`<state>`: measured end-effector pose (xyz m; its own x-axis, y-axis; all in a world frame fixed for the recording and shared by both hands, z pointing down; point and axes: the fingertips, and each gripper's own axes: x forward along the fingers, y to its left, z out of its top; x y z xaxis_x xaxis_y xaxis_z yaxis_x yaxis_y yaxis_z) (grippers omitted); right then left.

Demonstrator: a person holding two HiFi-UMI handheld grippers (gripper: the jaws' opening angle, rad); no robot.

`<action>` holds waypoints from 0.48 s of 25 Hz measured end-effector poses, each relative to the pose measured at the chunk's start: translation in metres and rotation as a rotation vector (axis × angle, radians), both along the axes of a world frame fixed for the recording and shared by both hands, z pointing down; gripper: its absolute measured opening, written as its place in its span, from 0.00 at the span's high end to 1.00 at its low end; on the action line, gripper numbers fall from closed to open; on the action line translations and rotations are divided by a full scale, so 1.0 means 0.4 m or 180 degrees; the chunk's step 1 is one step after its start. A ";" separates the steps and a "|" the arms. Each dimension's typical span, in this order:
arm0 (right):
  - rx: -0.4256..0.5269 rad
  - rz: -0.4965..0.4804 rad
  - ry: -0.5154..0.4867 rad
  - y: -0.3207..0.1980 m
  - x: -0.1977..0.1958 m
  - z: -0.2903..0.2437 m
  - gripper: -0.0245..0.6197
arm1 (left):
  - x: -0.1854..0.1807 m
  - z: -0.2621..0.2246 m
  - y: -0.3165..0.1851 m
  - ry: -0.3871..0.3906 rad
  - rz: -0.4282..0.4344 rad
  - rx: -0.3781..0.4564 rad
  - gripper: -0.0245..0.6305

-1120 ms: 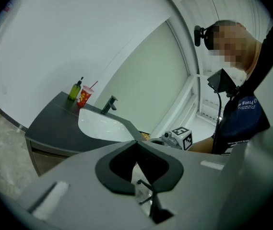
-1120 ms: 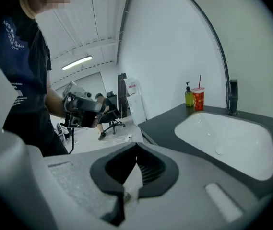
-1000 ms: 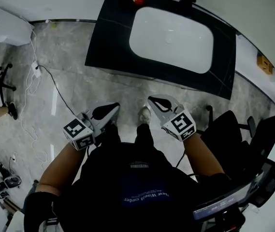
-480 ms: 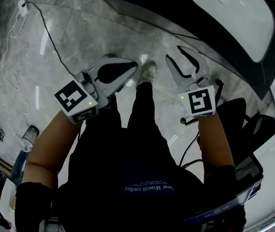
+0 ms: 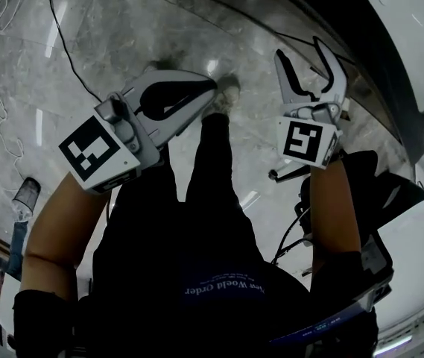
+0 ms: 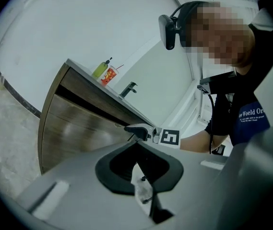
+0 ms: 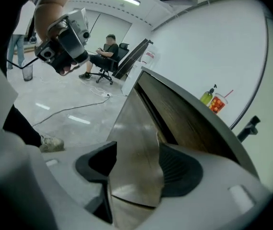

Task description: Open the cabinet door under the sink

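Both sunk lower since a sec ago, my right gripper [image 5: 301, 48] jaws just been opening, now apart, cabinet door [image 7: 136, 128] framed btwn them, left gripper [image 5: 210, 88] closed, empty, bottle [image 7: 207, 96] & cup [image 7: 217, 103] on counter [image 5: 364, 43], cable [image 5: 70, 58] on floor.

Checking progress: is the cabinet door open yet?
Shut: the door shows a flat, unbroken wood face, with no inside showing.

The sink [image 5: 409, 32] runs off the picture's right edge.
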<state>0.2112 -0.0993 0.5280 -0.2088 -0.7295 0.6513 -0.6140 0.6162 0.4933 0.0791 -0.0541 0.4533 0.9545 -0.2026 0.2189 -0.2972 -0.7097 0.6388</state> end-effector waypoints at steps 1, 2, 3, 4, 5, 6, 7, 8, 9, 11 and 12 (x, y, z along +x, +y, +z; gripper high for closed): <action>0.0054 -0.0002 0.0111 -0.008 0.006 0.004 0.54 | -0.001 0.008 0.003 -0.0011 0.0008 -0.0008 0.96; 0.0106 0.0002 0.0215 -0.016 0.011 0.007 0.53 | -0.002 0.014 0.006 -0.0020 0.0016 -0.0016 0.96; 0.0152 0.0012 0.0309 -0.023 0.016 0.012 0.52 | -0.004 0.019 0.007 -0.0023 0.0023 -0.0025 0.96; 0.0191 0.0027 0.0397 -0.030 0.021 0.018 0.51 | -0.005 0.024 0.008 -0.0023 0.0028 -0.0036 0.96; 0.0225 0.0045 0.0480 -0.036 0.025 0.024 0.51 | -0.007 0.028 0.010 -0.0021 0.0033 -0.0045 0.96; 0.0263 0.0060 0.0559 -0.040 0.028 0.028 0.50 | -0.008 0.032 0.011 -0.0017 0.0038 -0.0049 0.96; 0.0311 0.0071 0.0636 -0.044 0.030 0.031 0.48 | -0.008 0.034 0.013 -0.0010 0.0043 -0.0051 0.96; 0.0368 0.0077 0.0716 -0.046 0.030 0.031 0.46 | -0.008 0.036 0.015 -0.0003 0.0048 -0.0055 0.96; 0.0428 0.0084 0.0800 -0.048 0.030 0.031 0.45 | -0.009 0.038 0.018 0.0005 0.0054 -0.0063 0.96; 0.0536 0.0098 0.0959 -0.048 0.029 0.031 0.43 | -0.009 0.041 0.021 0.0017 0.0065 -0.0077 0.96; 0.0578 0.0107 0.1035 -0.048 0.028 0.034 0.40 | -0.008 0.042 0.021 0.0022 0.0072 -0.0083 0.96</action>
<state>0.2225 -0.1186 0.5417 0.0138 -0.8421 0.5391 -0.4258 0.4829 0.7652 0.0758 -0.0455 0.4702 0.9603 -0.1751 0.2172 -0.2766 -0.6993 0.6591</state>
